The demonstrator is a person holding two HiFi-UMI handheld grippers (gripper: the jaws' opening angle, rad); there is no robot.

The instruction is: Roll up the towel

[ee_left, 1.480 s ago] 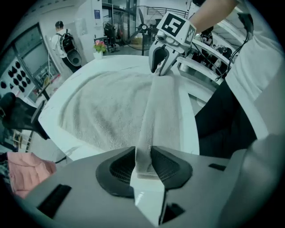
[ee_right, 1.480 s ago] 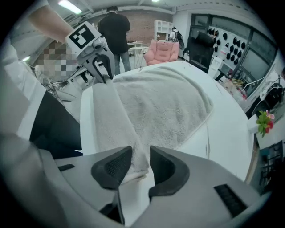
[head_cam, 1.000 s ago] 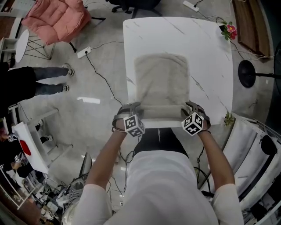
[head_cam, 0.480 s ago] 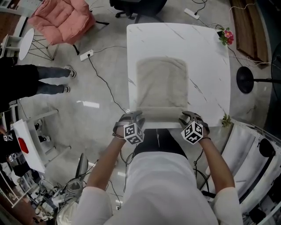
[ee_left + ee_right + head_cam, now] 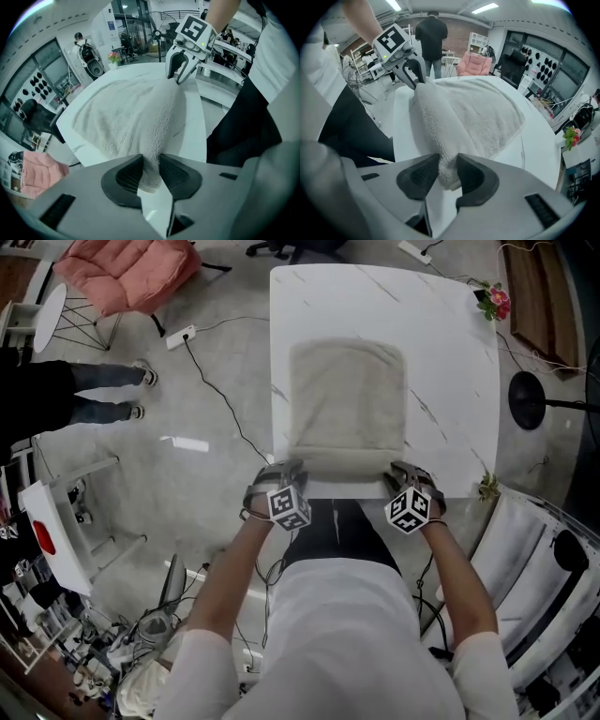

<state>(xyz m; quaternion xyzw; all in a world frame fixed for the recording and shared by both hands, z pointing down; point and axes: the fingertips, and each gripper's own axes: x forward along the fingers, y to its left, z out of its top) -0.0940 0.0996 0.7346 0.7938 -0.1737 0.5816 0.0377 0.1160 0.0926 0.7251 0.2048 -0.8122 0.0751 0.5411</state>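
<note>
Left tongs clamped on rolled near edge of towel, right tongs likewise, white marbled table

In the head view, the jaws of my left gripper and my right gripper are hidden under their marker cubes and my hands. The near corners of the towel are hidden there too. In the left gripper view the towel's end vanishes between the pads, so I can't tell how much cloth is pinched. It is the same at the pads in the right gripper view.

A person is cut off by the head view's left edge, with only legs and part of a dark top showing. The pink chair is cut by the top edge. The flowers by the table are too small to identify.
</note>
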